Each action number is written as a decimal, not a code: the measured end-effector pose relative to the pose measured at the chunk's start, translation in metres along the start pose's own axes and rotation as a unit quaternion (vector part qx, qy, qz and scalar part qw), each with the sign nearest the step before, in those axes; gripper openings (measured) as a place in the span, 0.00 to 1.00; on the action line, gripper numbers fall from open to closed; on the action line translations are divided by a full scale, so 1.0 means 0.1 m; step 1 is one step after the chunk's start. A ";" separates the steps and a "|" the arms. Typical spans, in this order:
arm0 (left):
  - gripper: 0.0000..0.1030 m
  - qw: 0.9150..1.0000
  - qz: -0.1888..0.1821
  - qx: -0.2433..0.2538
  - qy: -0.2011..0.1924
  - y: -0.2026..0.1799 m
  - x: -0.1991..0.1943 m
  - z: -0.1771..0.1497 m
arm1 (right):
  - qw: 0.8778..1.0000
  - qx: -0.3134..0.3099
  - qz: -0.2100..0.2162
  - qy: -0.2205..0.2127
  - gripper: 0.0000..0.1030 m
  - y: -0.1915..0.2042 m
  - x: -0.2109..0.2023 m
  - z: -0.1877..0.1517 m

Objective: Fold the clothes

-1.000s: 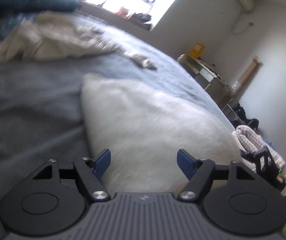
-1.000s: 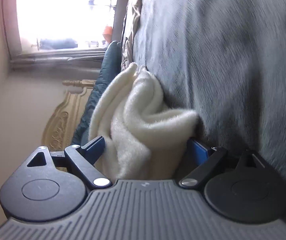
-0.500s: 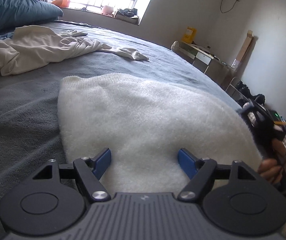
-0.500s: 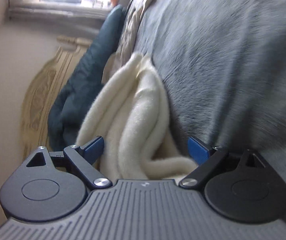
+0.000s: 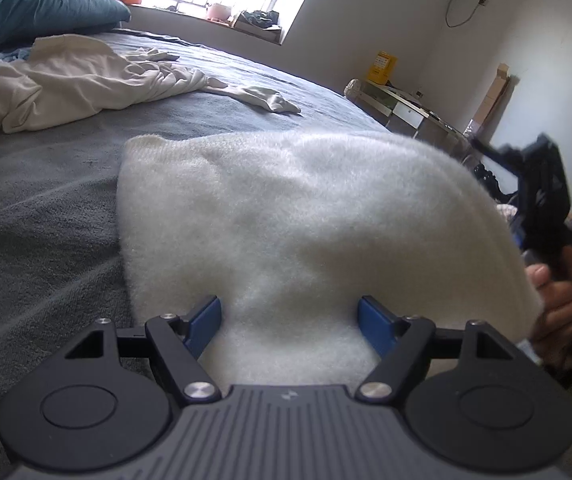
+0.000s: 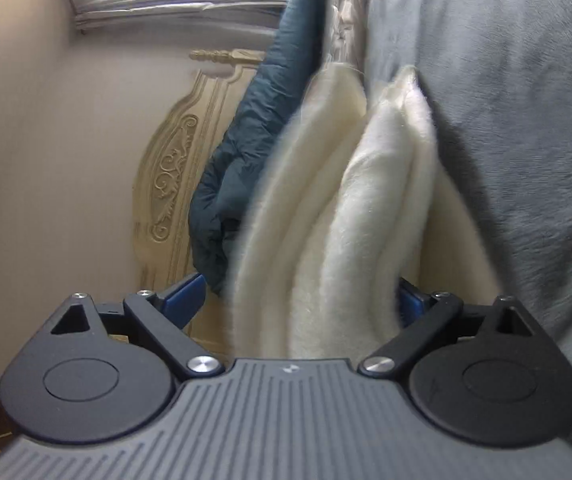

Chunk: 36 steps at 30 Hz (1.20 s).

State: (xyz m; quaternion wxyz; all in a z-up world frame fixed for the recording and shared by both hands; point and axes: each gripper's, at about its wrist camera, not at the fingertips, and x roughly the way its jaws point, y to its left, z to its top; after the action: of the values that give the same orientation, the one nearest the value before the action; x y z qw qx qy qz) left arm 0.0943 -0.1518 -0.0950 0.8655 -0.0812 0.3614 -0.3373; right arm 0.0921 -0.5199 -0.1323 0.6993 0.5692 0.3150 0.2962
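White fleece garment (image 5: 305, 232) spread across centre of left-wrist frame on grey bedspread (image 5: 38, 216); bunched in hanging folds at centre of right-wrist frame (image 6: 337, 208).
Left gripper (image 5: 289, 324) at lower centre, jaws wide, fleece lying between pads without being pinched.
Right gripper (image 6: 301, 300) at lower centre, jaws wide too; folds draped between, left pad (image 6: 184, 298) clear of cloth, right pad half hidden behind a fold, so real grip not confirmed.
Risks, as judgement: folds could slide off open right jaws if carried further, undoing the fold; left jaws closing here could grab bedspread along with fleece; loose layers likely to land uneven.
Crumpled cream clothes (image 5: 70, 80) at upper left, well apart, untouched. Teal pillow (image 6: 254, 132) and carved headboard (image 6: 174, 172) left of centre in right view.
Versus a second ago: left view sharper, fleece edge fuller in frame, hand (image 5: 557, 300) now showing at right edge. Right view rolled; fleece hanging longer, in separate folds rather than one wad.
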 end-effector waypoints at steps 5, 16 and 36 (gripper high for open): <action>0.75 1.000 -0.015 -0.021 -0.009 0.11 -0.07 -0.07 | 0.996 -0.061 -0.071 0.008 0.93 0.47 0.16 -0.13; 0.70 0.988 -0.077 -0.125 -0.049 0.71 -0.42 -0.30 | 0.943 -0.200 -0.251 0.085 0.93 1.71 1.28 -0.74; 0.69 0.948 -0.030 -0.306 -0.078 1.89 -2.08 -1.21 | 0.894 -0.333 -0.205 0.221 0.92 2.50 2.75 -2.04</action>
State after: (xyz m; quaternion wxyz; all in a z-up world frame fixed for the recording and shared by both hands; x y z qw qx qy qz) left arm 0.0047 0.1384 -0.1368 0.8136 -0.3792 0.3765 -0.2291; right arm 0.0918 -0.1391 0.0536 0.8056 0.1459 0.4538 0.3517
